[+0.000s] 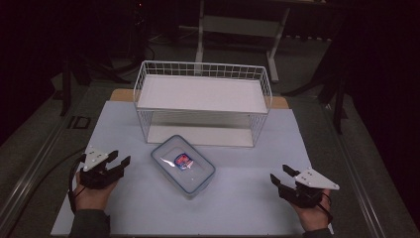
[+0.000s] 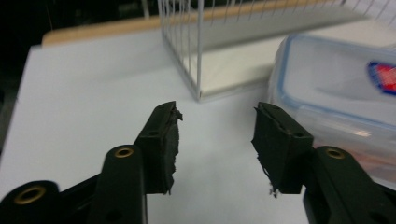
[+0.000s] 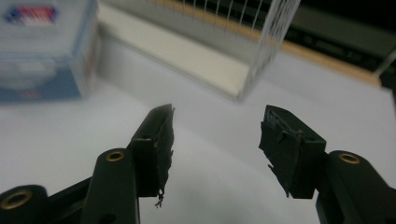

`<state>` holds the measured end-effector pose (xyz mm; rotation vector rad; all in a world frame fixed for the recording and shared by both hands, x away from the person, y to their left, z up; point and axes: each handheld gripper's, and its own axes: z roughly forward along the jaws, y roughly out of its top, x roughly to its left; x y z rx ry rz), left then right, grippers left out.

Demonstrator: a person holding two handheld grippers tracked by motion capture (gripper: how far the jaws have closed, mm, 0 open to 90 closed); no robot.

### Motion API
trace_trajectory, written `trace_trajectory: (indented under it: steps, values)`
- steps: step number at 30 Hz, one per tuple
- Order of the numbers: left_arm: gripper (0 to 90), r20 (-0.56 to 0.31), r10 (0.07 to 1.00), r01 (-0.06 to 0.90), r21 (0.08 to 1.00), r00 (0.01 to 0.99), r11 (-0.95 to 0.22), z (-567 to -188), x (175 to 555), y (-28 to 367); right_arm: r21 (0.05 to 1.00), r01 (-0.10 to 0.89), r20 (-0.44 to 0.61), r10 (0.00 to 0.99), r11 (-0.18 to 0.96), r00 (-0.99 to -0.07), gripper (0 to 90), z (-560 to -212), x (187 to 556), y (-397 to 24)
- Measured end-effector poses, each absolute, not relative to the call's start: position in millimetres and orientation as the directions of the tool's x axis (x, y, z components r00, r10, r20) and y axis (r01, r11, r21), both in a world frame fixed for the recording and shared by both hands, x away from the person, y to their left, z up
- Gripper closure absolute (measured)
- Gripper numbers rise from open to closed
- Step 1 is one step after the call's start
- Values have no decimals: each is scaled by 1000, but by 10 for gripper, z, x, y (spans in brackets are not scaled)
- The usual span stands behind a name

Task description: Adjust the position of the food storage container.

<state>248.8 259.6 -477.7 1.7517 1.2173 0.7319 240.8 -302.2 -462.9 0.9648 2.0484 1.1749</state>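
Nearest the person, the left gripper (image 1: 118, 163) and the right gripper (image 1: 280, 175) rested on the bench (image 1: 247, 208), one at either side of the box (image 1: 183, 165) and both apart from it. Each had its jaws open and empty, as the two gripper views confirmed. The lidded box lay flat between them, just in front of the wire rack (image 1: 203, 101), untouched. Beyond the box, both rack shelves stood bare. By this showing the work had not begun: grasp, lift and placement all remained.
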Motion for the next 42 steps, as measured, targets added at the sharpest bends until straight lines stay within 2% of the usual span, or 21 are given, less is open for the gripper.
trace_trajectory:
  steps: [5,14,21,29,42]
  values:
    - [552,-9,927,405,901,374,-155,-4734,2466,2639,910,246,-151,821,333,-550,428,-4551,2330,-2966]
    - [573,-27,913,364,922,406,-134,-4647,2444,2666,912,241,-147,813,333,-564,432,-4555,2330,-2891]
    - [659,-31,896,358,923,444,-145,-4602,2498,2631,910,230,-155,797,345,-583,445,-4550,2313,-2771]
    - [696,-43,874,362,919,484,-156,-4596,2565,2597,908,219,-153,769,358,-621,459,-4558,2307,-2578]
    - [890,-29,859,380,904,511,-196,-4647,2802,2436,905,214,-130,717,368,-685,459,-4593,2269,-2277]
